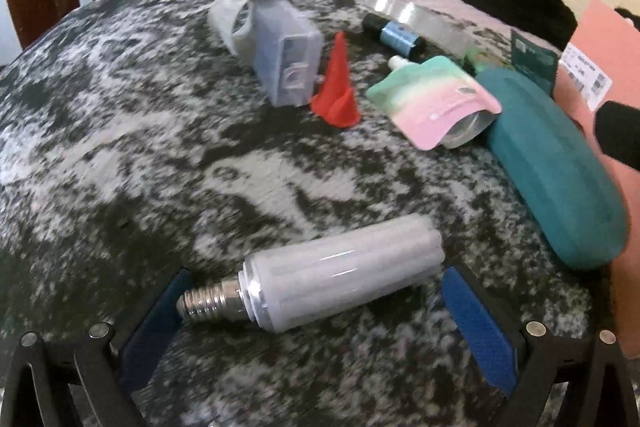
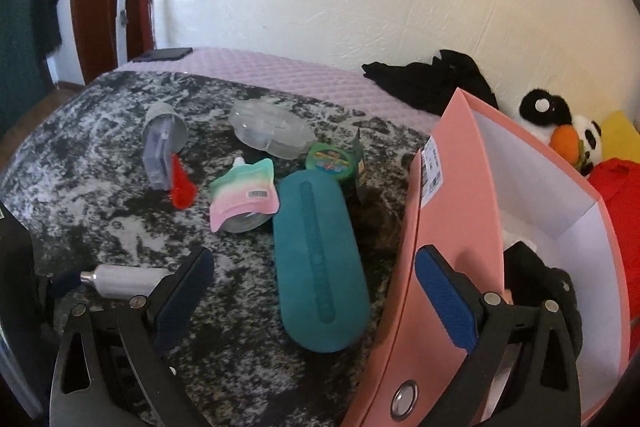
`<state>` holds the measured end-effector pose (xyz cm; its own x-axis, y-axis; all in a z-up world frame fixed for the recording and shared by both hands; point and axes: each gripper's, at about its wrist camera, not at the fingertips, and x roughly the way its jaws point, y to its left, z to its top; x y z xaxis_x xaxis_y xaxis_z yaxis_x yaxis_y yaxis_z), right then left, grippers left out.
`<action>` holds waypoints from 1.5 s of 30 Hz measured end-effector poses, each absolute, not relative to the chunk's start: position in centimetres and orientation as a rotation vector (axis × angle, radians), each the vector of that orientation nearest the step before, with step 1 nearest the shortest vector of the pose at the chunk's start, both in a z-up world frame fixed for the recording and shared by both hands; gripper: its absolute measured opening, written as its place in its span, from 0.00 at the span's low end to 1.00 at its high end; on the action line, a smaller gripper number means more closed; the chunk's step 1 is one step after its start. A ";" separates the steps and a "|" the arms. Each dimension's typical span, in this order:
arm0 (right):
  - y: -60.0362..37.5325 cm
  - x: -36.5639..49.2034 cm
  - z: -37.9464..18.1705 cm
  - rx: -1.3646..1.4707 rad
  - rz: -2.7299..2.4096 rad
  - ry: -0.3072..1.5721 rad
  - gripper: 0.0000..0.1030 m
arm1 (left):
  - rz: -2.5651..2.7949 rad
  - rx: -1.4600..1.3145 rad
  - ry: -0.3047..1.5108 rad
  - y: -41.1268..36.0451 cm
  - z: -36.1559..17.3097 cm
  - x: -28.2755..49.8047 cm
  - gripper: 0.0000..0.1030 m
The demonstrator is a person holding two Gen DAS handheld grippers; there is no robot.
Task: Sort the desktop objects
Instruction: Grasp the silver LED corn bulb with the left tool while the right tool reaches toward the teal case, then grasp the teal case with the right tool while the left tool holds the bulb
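Observation:
A white LED bulb (image 1: 320,281) with a metal screw base lies on the black-and-white mottled cloth (image 1: 140,147). My left gripper (image 1: 316,311) is open, its blue-padded jaws either side of the bulb without touching it. The bulb also shows in the right wrist view (image 2: 124,281). My right gripper (image 2: 316,291) is open and empty above the near end of a teal glasses case (image 2: 320,259). Its right finger is over the wall of a pink box (image 2: 460,227). The case also shows in the left wrist view (image 1: 556,171).
On the cloth lie a pastel spouted pouch (image 2: 244,199), a red cone (image 2: 182,185), a clear case in a grey sleeve (image 2: 160,147), a clear compartment tray (image 2: 272,131), a green round tin (image 2: 330,161) and a blue-labelled vial (image 1: 396,37). Black cloth (image 2: 432,83) and plush toys (image 2: 560,127) lie behind.

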<state>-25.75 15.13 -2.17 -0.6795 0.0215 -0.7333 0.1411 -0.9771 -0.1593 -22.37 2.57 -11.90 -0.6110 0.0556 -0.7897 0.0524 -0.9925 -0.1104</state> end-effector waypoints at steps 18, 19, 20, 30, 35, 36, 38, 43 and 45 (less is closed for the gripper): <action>13.5 -25.7 -3.9 1.221 -2.784 0.554 1.00 | 2.827 -1.278 -0.205 1.3 -11.2 -22.9 0.97; 13.4 -25.7 -4.0 1.218 -2.786 0.568 1.00 | 2.838 -1.270 -0.181 1.0 -10.9 -22.6 0.97; 13.2 -25.6 -3.9 1.199 -2.794 0.570 1.00 | 2.851 -1.263 -0.168 0.6 -10.7 -22.3 0.97; 10.8 -26.0 -6.1 1.265 -2.696 0.590 0.99 | 2.926 -1.277 -0.272 -5.7 -8.9 -20.8 0.97; 12.3 -27.5 -9.5 1.354 -2.724 0.698 0.99 | 2.921 -1.254 -0.286 -5.8 -8.3 -20.6 0.97; 12.5 -27.4 -9.5 1.321 -2.737 0.693 0.93 | 2.920 -1.246 -0.281 -5.6 -8.0 -20.6 0.97; 13.8 -27.7 -8.3 1.329 -2.754 0.546 0.66 | 2.921 -1.226 -0.272 -5.2 -7.5 -20.4 0.97; 13.9 -25.7 -3.5 1.152 -2.732 0.333 0.38 | 2.944 -1.130 -0.270 -4.9 -4.7 -19.4 0.97; 13.0 -24.1 -1.0 1.038 -2.789 0.395 0.00 | 2.970 -1.075 -0.260 -5.0 -3.1 -18.7 0.97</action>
